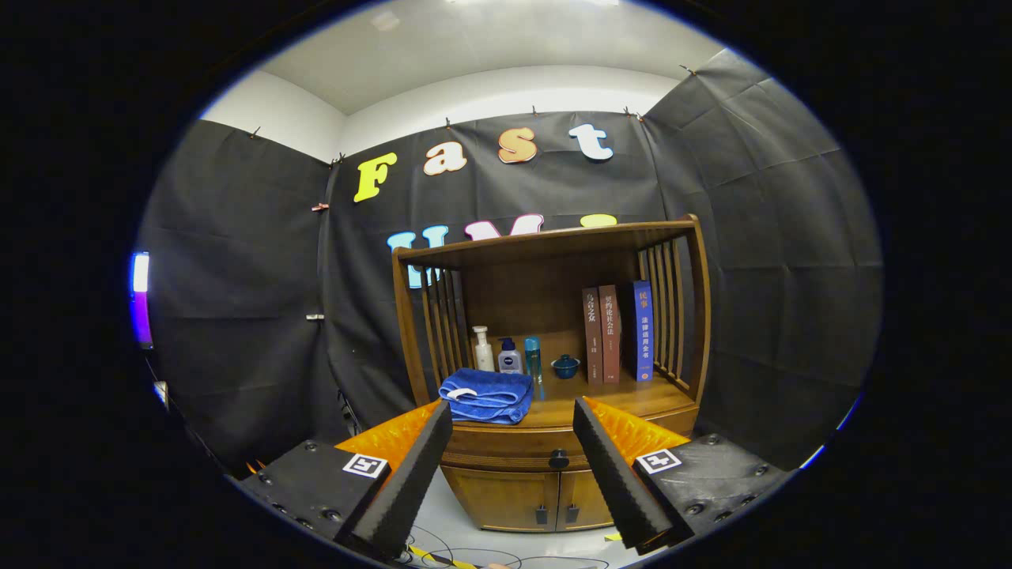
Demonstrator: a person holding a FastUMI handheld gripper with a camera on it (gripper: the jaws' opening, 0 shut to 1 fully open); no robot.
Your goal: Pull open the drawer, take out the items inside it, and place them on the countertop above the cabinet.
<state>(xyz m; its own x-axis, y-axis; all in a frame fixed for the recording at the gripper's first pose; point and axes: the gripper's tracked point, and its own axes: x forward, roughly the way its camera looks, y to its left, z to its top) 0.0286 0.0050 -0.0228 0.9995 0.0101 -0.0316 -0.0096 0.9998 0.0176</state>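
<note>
A wooden cabinet [545, 474] stands ahead against the black cloth wall. Its drawer [514, 457] is closed, with a dark round knob [559, 458] at the middle of the front. My gripper [512, 415] is open with nothing between its fingers; it hangs some way back from the cabinet, and the knob appears between the two fingers, nearer the right one. The countertop [617, 399] above the drawer carries a folded blue towel [488, 395] at its front left. What lies inside the drawer is hidden.
On the countertop stand a white bottle [483, 348], a pump bottle [510, 357], a teal bottle [534, 357], a small blue lidded bowl [565, 366] and three upright books [618, 332]. A slatted shelf frame [670, 308] encloses them. Two cupboard doors [553, 498] sit below the drawer. Cables lie on the floor.
</note>
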